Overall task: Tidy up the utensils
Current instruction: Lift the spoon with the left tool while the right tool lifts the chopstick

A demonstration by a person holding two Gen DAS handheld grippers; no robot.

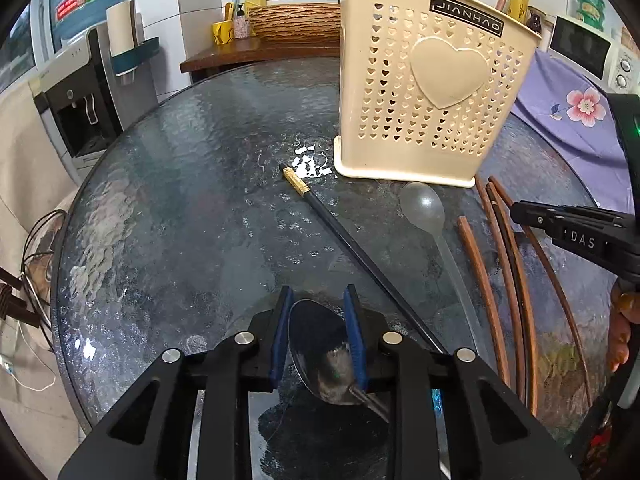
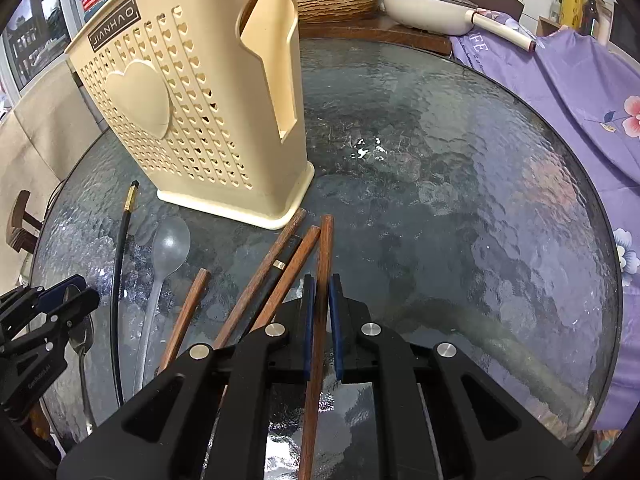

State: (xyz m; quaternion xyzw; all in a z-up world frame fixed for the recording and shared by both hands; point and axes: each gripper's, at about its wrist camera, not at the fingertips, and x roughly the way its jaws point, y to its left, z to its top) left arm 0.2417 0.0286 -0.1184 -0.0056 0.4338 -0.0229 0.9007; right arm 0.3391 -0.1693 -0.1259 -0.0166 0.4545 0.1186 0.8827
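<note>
On the left, a metal spoon [image 1: 324, 354] is clasped across its bowl by the blue pads of the left gripper [image 1: 318, 334], with the handle running back underneath toward the near edge of the glass desk [image 1: 168, 184]. Because the hold is taken on the curved, slippery bowl rather than the stem, the spoon is judged likely to pivot; it should be lifted slowly and kept level until it is over the holder. Just right of it a black chopstick [image 1: 360, 248] with a gold band is laid diagonally, and beside that a clear plastic spoon [image 1: 425, 210] is resting flat with its bowl toward the far side. Behind these, in the middle of the desk, the cream utensil holder [image 1: 432, 92] is standing upright, and nothing can be seen sticking out of its top. Further right, several brown wooden chopsticks [image 2: 264, 276] are lying loose, their far tips just beside the holder's base. The rightmost brown chopstick [image 2: 320, 304] is gripped along its length by the right gripper [image 2: 321, 298], whose pads are clenched tight against it. For a clean drop, the stick is best raised clear of its neighbours, tipped upright, and lowered through the open top. One hand is best carried over at a time, so the grippers are not crowded above the holder.
</note>
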